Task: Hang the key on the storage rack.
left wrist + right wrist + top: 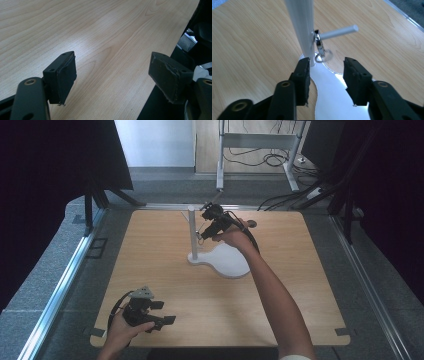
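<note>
One white stand (220,260), one metal clip (319,48), two hand-held grippers, one wooden table (165,270)

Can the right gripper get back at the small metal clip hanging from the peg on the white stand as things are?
Probably yes. The right gripper is open, nothing between its jaws, and the small metal clip hangs just ahead on the peg beside the white stand's pole.
</note>
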A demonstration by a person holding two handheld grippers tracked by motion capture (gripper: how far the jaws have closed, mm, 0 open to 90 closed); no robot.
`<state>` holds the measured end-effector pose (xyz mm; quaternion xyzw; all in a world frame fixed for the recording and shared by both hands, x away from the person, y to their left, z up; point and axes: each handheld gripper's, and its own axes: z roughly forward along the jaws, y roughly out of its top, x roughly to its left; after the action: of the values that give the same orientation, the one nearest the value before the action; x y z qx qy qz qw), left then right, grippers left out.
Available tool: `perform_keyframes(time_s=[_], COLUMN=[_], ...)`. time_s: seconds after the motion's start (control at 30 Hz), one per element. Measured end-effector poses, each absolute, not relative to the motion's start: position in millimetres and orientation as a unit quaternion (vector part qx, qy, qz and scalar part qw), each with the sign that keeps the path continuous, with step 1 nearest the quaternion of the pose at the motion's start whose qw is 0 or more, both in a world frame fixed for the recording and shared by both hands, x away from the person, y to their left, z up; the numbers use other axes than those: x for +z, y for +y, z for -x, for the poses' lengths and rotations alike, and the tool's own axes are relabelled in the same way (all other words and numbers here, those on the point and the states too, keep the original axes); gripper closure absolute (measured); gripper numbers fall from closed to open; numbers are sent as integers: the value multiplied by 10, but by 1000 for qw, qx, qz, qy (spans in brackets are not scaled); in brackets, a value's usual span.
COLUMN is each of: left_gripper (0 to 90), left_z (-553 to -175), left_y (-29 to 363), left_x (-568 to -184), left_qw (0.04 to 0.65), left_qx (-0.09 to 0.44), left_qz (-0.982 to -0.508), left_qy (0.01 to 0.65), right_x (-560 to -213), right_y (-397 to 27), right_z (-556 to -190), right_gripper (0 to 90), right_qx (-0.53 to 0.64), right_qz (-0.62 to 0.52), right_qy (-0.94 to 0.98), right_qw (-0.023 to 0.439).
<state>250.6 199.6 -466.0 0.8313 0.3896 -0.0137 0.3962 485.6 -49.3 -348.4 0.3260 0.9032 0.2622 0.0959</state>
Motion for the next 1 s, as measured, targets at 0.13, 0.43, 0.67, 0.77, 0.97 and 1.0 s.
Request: perform_keyframes(time_s=[0.13, 0.43, 0.67, 0.77, 0.97, 1.0], left_gripper=[226, 227, 227, 227, 227, 227], left_z=[-2505, -2510, -2512, -2510, -2513, -2513], left_y=[2010, 2005, 1954, 1933, 1938, 1941], left_x=[-4654, -4664, -4682, -4692, -4692, -4692], left_qw=[396, 395, 390, 388, 387, 388], left_qx=[-12, -8, -5, -5, -4, -3], left_qz=[-830, -829, -833, -832, -832, -832], left_qy=[392, 396, 394, 396, 398, 398], right_x=[-3517, -3620, -3808, -3945, -4204, -4227], right_y=[-656, -1082, -1533, -1732, -1957, -1972], right_z=[-4703, -4350, -4029, -3848, -3561, -3535], right_gripper=[520, 491, 486, 480, 473, 473], right_qx=[287, 330, 356, 367, 384, 387], right_qz=[-327, -325, -330, -333, -337, -339], right_qy=[895, 880, 869, 863, 855, 853], right_qw=[99, 104, 98, 94, 89, 88])
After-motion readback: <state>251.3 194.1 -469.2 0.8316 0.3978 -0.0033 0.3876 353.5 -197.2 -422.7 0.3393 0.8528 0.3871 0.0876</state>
